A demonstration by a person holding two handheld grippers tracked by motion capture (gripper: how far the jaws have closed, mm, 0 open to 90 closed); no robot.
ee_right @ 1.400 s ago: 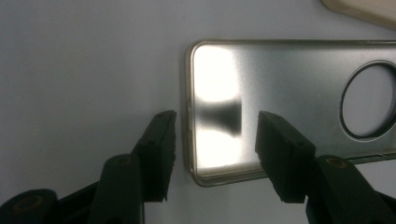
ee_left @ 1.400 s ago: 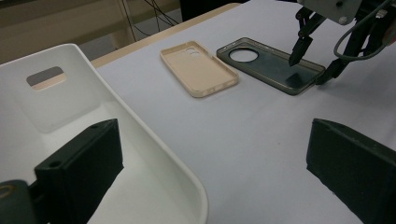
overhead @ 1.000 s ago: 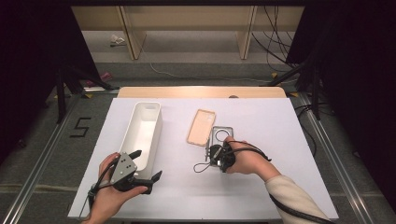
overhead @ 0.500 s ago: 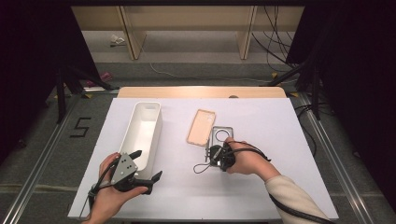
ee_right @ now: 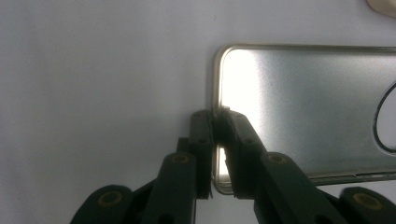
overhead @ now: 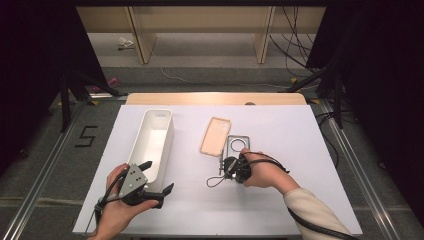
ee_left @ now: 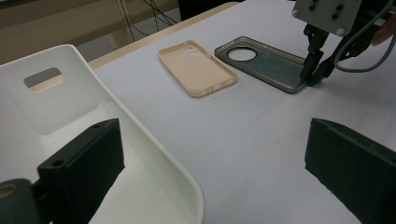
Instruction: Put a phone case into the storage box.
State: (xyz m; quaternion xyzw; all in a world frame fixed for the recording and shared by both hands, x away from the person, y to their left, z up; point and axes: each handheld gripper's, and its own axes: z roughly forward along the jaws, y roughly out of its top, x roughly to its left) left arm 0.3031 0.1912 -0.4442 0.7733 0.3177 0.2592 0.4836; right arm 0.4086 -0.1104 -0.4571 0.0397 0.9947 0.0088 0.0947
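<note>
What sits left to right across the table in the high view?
Left claw → white bin → beige phone case → grey phone case. The right claw overlaps the grey case's near edge, clamped on its rim, so it is left out of the order.

white bin (overhead: pixel 152 140) blocking left, open table (overhead: pixel 300 135) right

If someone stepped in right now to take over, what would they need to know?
Right gripper: jaws have just been closing and now pinch the near edge of the grey phone case, which lies flat on the table.
Left gripper: jaws open, empty, beside the white bin.
Beige phone case lies next to the grey one.
Done: grey case gripped.
Left: probably lift it and move both cases, perhaps into the bin.
</note>
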